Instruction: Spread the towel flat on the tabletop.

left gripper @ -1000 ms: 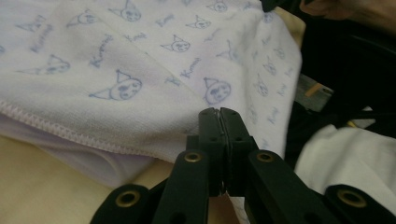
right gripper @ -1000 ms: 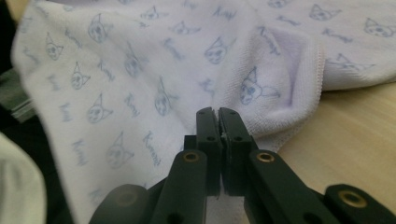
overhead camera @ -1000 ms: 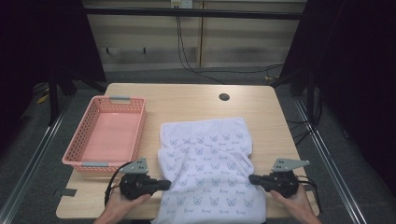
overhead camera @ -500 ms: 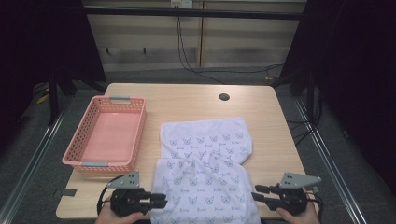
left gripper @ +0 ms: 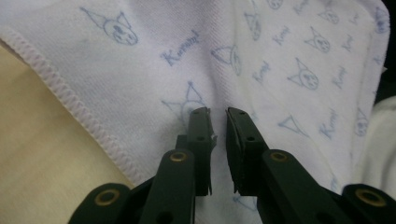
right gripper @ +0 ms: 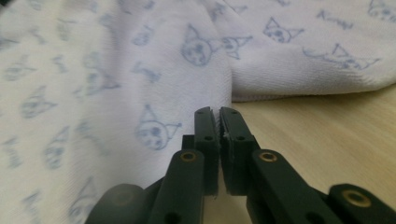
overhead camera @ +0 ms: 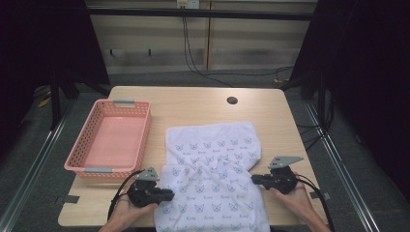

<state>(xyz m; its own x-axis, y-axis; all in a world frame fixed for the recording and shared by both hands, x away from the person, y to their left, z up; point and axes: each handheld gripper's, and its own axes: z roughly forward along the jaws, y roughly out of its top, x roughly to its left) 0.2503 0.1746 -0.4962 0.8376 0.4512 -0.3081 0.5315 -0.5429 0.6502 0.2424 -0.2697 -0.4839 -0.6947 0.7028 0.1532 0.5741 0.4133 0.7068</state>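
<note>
The white cloth with the little cat print (overhead camera: 212, 179) lies rumpled just right of the pink basket (overhead camera: 112, 137), its near end now spilling over the table edge closer to the person than half a second ago. The left gripper (overhead camera: 167, 195) sits at its left edge, farther from the basket than the right gripper (overhead camera: 255, 179) is; both came back in from the table's near edge. Both jaws were just closing: the left pair shows a thin gap with cloth beneath, the right pair is nearly together, pinching the fold at the hem.
</note>
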